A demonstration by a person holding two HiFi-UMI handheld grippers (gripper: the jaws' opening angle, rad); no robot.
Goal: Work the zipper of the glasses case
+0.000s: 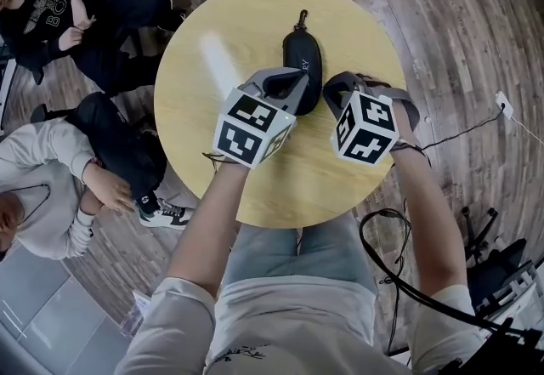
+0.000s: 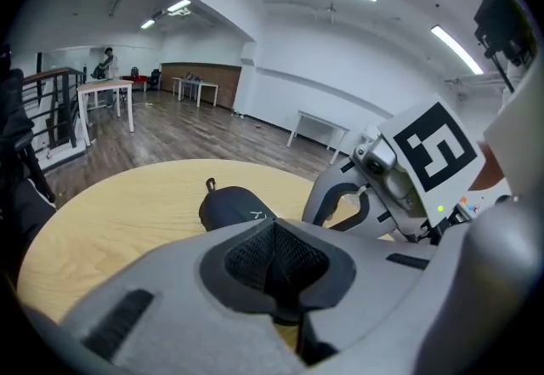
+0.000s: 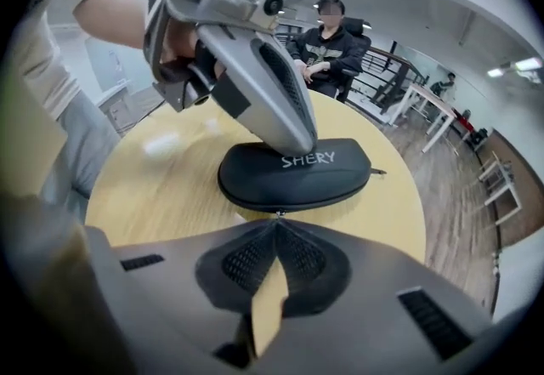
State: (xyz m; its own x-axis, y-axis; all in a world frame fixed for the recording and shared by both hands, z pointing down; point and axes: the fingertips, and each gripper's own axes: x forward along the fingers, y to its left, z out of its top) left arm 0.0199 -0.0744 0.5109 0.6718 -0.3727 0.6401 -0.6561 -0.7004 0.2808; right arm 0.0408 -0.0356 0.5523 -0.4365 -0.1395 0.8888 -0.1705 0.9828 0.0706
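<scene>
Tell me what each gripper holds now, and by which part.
Right gripper looks shut on the zipper pull at the near edge of the glasses case. Left gripper holds nothing: jaws together, tip on the case's top.

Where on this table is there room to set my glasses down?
Bare table lies left of the glasses case, out to the rim, and along the near edge behind both grippers. The middle is crowded: left gripper on the case, right gripper at its zipper pull.

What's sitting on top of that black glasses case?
The left gripper, its fingers closed, presses down on the glasses case beside the SHERY print. The case top under its tip is covered, and the lid is down, so whatever is inside cannot be seen.
</scene>
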